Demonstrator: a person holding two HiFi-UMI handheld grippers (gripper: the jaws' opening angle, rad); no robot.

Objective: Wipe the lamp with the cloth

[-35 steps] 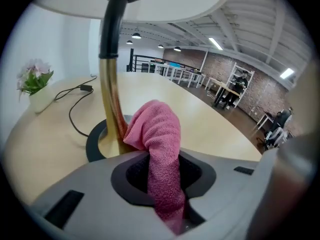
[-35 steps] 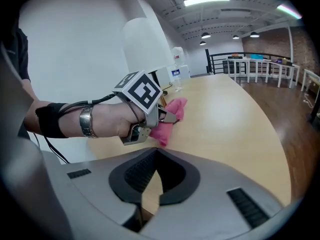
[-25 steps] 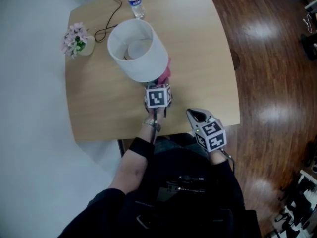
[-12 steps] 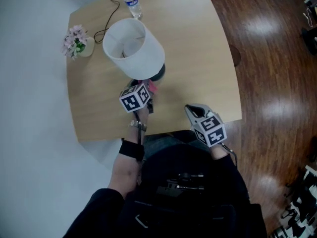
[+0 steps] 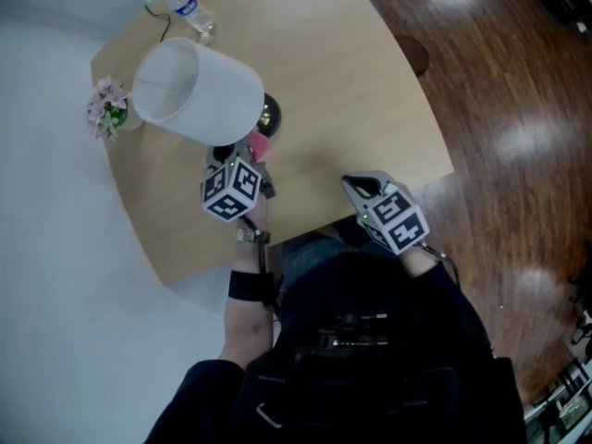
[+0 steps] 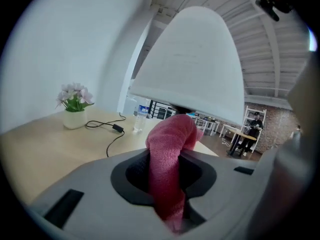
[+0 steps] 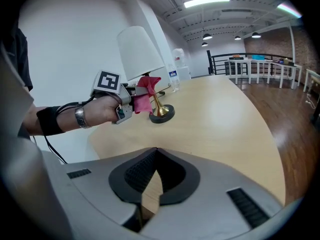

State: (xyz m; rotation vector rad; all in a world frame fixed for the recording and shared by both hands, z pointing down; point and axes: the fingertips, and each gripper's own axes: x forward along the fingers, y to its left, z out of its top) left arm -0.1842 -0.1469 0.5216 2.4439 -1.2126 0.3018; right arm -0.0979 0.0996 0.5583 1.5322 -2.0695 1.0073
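Our left gripper was clamped on the pink cloth, its jaws held a little apart by the wad between them. The fabric rose out of the jaws in a loose fold. It looked like a soft, looped knit: light, limp and easy to crush. We judged it would mould round a curve, and that it might also sag or creep out of a grip taken near one end. A hold across the bunched middle, as we had it, seemed the safest.

The cloth sat just under the lower rim of the lamp's white shade, close beside the brass stem. We could not tell whether it touched either. The lamp stood on the wooden table on a small dark round base, with a flower pot and a water bottle beyond it.

The shade struck us as thin, light and easily dented. With such a large shade over so small a foot, we thought the lamp would tip under a firm sideways push.

Our right gripper hung over the near table edge, well apart from the lamp, with its jaws together on nothing. If the lamp needed steadying, the stem or base looked a better place to hold than the shade.
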